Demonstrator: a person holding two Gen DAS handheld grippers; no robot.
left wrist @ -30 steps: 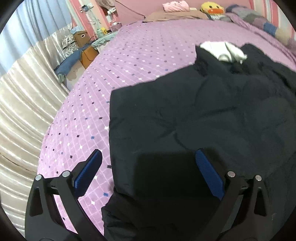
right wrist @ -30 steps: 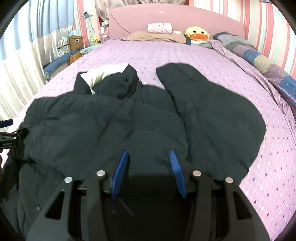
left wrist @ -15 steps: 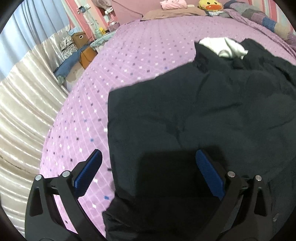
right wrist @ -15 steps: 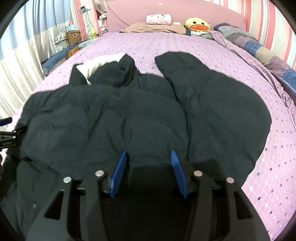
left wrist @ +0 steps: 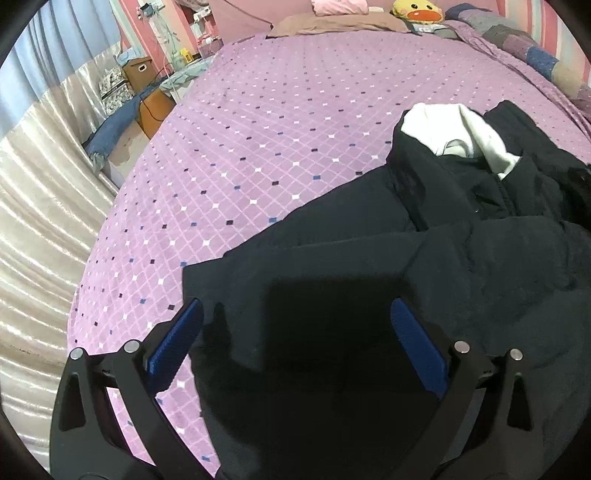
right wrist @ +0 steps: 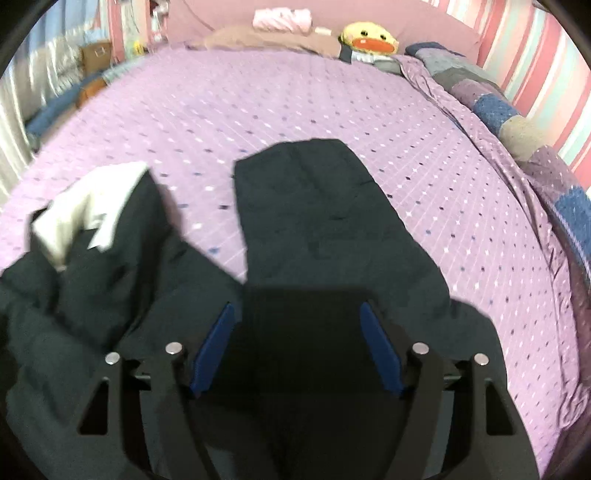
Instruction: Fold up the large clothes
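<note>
Black jacket (right wrist: 325, 229) on the bed (purple cover); both grippers' fingers open, right (right wrist: 297, 339) just widened

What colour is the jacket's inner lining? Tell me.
White lining, against the black jacket; clearest in the left wrist view.

A purple diamond-patterned bedspread (left wrist: 258, 155) fills mid-frame. At top sit a yellow duck plush toy (right wrist: 369, 37) and a pink folded cloth (right wrist: 282, 19); a brown cardboard box (left wrist: 138, 69) stands upper left, above a shiny cream curtain (left wrist: 33, 206).
</note>
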